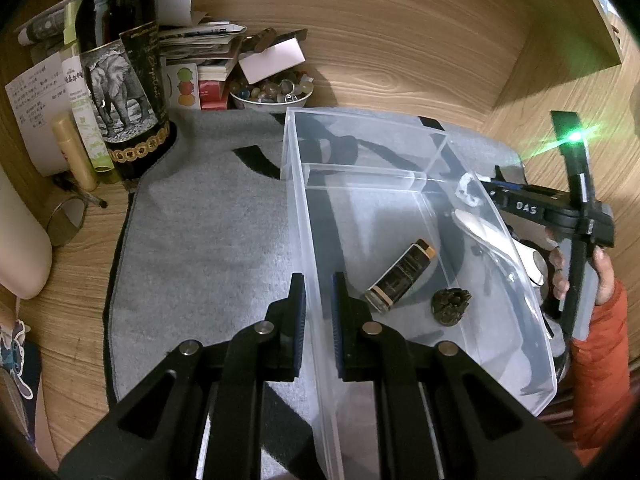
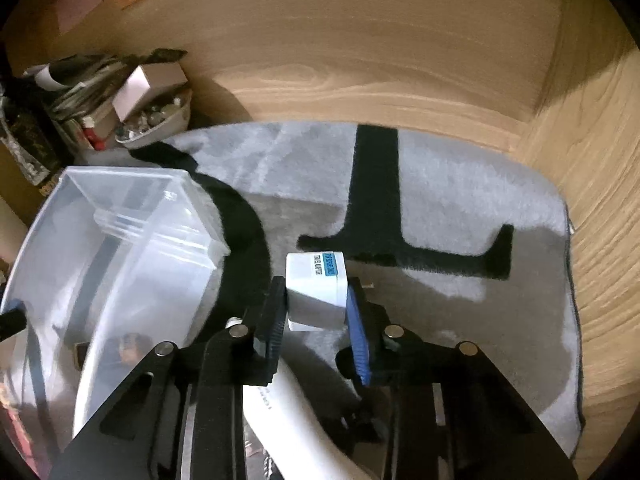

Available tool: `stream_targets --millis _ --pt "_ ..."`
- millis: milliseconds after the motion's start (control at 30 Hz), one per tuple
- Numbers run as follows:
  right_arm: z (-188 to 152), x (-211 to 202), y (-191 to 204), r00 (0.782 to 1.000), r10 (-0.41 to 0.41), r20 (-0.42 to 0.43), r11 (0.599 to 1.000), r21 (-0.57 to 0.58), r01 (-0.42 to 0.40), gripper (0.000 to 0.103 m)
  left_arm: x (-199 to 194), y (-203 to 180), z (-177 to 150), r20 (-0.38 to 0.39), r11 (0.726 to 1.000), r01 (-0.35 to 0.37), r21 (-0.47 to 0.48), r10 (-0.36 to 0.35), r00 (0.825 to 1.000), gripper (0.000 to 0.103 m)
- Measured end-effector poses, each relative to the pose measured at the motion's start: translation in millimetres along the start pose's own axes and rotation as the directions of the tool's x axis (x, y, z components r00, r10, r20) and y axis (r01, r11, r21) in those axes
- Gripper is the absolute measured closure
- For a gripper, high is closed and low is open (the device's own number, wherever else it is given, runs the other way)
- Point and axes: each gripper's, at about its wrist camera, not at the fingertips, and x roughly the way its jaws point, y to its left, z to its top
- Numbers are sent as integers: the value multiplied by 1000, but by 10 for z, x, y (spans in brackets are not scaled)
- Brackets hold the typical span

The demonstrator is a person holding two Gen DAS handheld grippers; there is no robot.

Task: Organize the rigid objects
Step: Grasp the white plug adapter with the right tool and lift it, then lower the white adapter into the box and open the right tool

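Note:
A clear plastic bin (image 1: 520, 304) with a divider stands on the grey mat (image 1: 208, 240). Inside lie a small dark bottle with a gold cap (image 1: 400, 276) and a dark lumpy piece (image 1: 451, 305). My left gripper (image 1: 319, 292) is shut on the bin's left wall, one finger on each side. My right gripper (image 2: 316, 300) is shut on a white device with a blue label (image 2: 316, 288), held over the mat just right of the bin (image 2: 52, 236). In the left wrist view the right gripper's body (image 1: 560, 216) and the white device (image 1: 528, 260) show through the bin's right wall.
A dark elephant-label bottle (image 1: 120, 80), tubes, papers, books and a bowl of stones (image 1: 270, 94) crowd the back left of the wooden desk. A small round mirror (image 1: 66, 222) lies at the left. Wooden walls close the back and right. The mat bears black marks (image 2: 376, 200).

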Motion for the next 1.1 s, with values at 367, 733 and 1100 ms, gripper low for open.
stream_targets --millis 367,733,1100 --pt "23 -602 248 988 35 152 998 -63 -25 77 12 4 14 0 1000 -1 3 1 1000 92" --pt "-13 -781 791 970 152 191 976 -183 -117 77 15 19 20 -1 1000 2 1 -2 1000 92" --pt "-40 -433 1185 972 223 73 947 -255 -198 77 19 12 19 0 1000 4 -1 -4 1000 92"
